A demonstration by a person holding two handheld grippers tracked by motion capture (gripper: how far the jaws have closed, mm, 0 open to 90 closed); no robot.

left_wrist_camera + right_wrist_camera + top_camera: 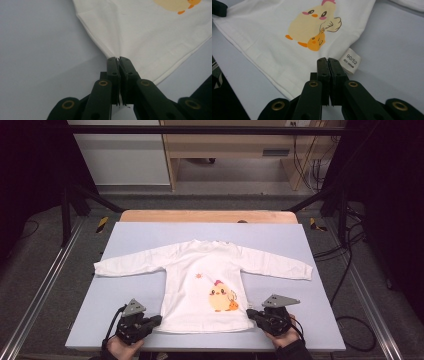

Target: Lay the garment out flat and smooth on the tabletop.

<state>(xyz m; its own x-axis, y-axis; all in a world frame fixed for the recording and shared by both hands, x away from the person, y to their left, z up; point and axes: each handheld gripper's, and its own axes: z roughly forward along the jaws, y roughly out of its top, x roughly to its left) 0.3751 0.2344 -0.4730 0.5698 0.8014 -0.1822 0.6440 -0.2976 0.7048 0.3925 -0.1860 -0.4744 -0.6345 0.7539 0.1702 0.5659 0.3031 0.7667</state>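
A small white long-sleeved shirt (200, 270) with a yellow chick print (222, 298) lies flat on the table, sleeves spread and neck at the far side. My left gripper (159, 320) is shut on the shirt's near-left hem corner (116, 55), its jaws pinched together on the cloth (118, 59). At the near-right hem corner my right gripper (248, 313) is shut on the cloth, jaws pressed tight (327, 60) beside a white size label (350, 61). The chick print (312, 22) lies just beyond those jaws.
A pale blue mat (140, 235) covers the wooden table (150, 215), whose near edge runs just below my hands. Black frame rails (80, 200) flank the table. Cables (350, 270) trail on the floor at the right, and a wooden desk (225, 150) stands behind.
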